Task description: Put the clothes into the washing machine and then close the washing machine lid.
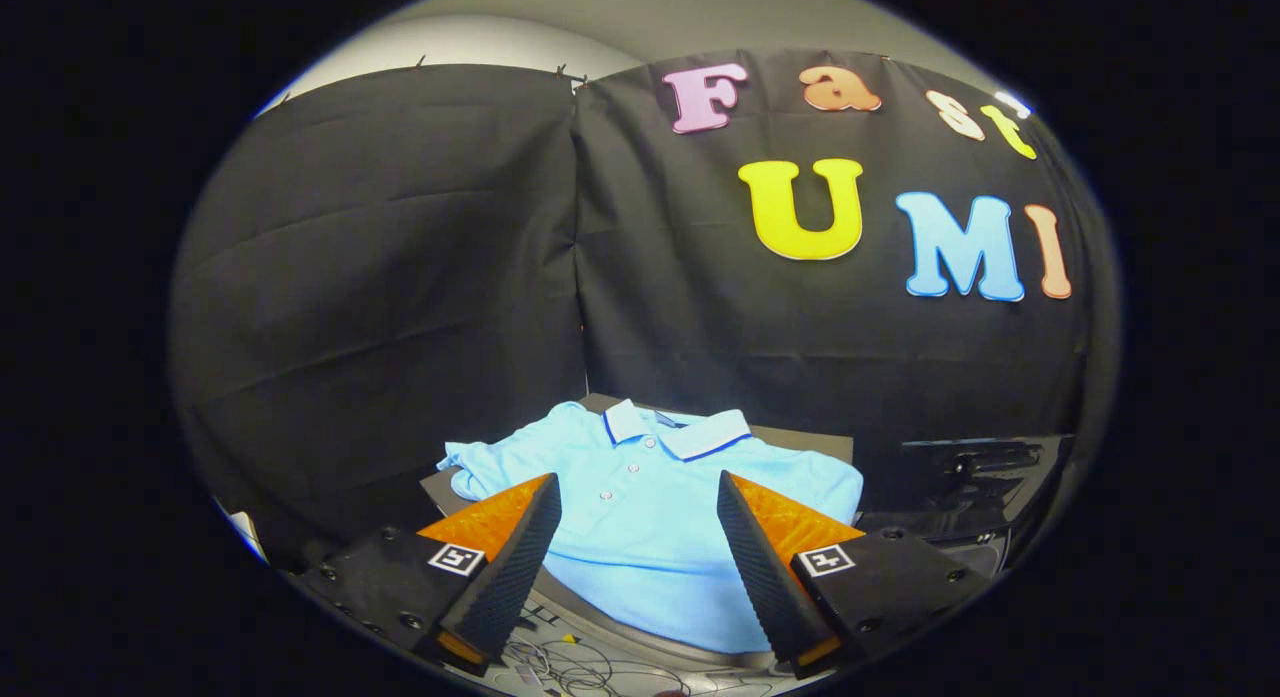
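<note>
Cataloguing: what we see from the gripper view.
Polo shirt (pixel 650 517): light blue, collar dark-trimmed, laid flat and buttoned on a dark surface (pixel 800 439), just ahead of the fingers.
Gripper (pixel 635 497): jaws spread wide, holding nothing, hanging over the shirt's lower half.
Handling: we judge it light, limp, unbreakable (it will sag and trail).
Hold: we would pinch a bunched fold mid-chest.
Dark unit (pixel 960 477): right of the shirt, perhaps the washing machine; we cannot tell.

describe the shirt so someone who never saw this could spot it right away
Start at the black cloth wall and look down to the table at its foot. The shirt lies flat there, just ahead of the open tool and showing between its fingers. It is a light blue polo with a dark-edged collar and white buttons, the one bright thing among dark surfaces.
</note>
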Demonstrator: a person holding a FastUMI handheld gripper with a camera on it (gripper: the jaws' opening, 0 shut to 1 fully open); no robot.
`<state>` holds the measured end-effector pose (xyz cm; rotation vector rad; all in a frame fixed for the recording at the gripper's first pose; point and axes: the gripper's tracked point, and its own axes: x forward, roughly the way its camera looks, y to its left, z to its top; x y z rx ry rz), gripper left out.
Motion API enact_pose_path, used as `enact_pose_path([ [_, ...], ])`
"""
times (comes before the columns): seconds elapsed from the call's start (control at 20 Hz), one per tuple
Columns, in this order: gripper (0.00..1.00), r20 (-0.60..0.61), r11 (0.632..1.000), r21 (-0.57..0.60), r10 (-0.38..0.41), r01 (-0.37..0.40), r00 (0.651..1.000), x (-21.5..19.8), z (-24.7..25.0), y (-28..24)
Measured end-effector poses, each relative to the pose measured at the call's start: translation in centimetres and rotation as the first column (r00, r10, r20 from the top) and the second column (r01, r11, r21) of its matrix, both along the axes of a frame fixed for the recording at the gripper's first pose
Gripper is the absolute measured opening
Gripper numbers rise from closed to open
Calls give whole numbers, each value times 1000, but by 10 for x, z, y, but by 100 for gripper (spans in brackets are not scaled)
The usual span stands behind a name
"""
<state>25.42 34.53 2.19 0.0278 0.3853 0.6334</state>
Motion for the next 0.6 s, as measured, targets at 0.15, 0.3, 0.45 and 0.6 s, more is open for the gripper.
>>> enact_pose_path([
  [0.15,98,-61,999,-38,28,-30,998,16,-13,16],
  [0.3,98,-105,995,-83,45,-54,993,29,-25,30],
  [0.45,96,-159,990,-111,66,-84,985,44,-33,49],
  [0.6,96,-205,985,-148,62,-94,977,54,-44,61],
])
